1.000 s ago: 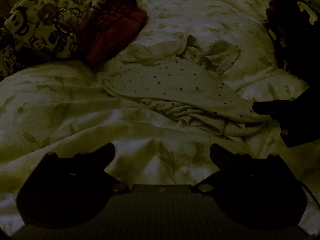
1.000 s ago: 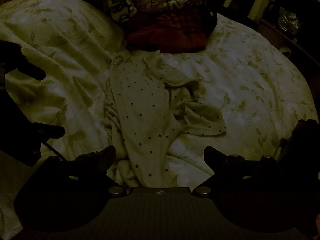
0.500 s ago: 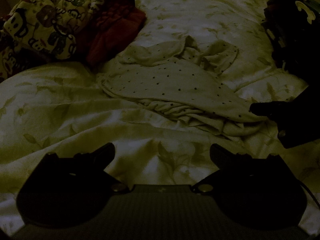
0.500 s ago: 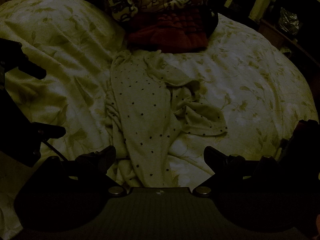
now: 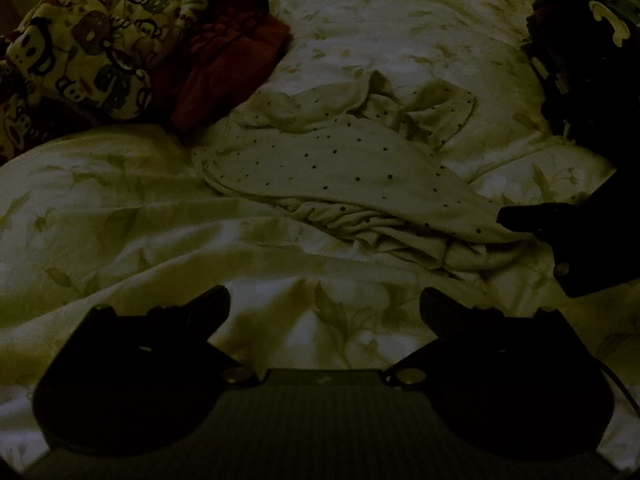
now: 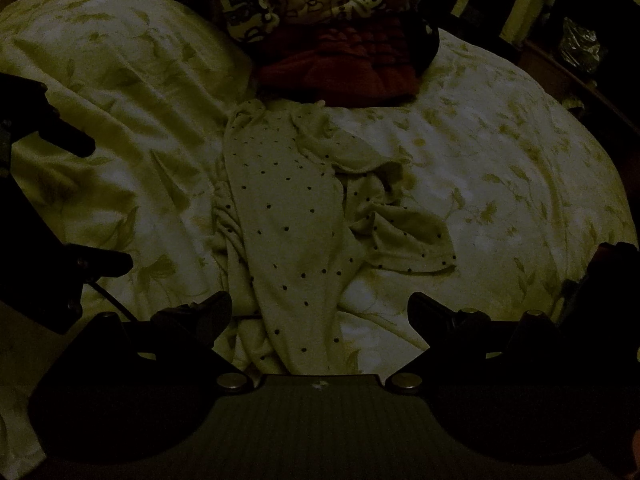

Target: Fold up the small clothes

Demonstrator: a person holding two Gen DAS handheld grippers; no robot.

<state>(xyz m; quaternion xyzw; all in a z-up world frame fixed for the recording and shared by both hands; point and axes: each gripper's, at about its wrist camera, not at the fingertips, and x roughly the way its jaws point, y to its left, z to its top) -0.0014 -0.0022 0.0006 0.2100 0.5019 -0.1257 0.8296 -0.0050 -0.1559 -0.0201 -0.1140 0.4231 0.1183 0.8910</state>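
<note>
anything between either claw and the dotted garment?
Nothing visible. The right claw is open with the near end of the cream polka-dot garment lying between its fingers. The left claw is open over bare floral bedsheet, with only sheet between it and the garment.

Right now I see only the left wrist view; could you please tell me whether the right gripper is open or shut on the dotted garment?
Observer: It is open. In the right wrist view the right gripper has its fingers wide apart, and the garment runs between them, unpinched.
Operator: Thank you. Is there anything past the bed's right edge that I should know about?
Observer: Yes, a crinkled bag sits in the dark there, beyond the duvet.
</note>
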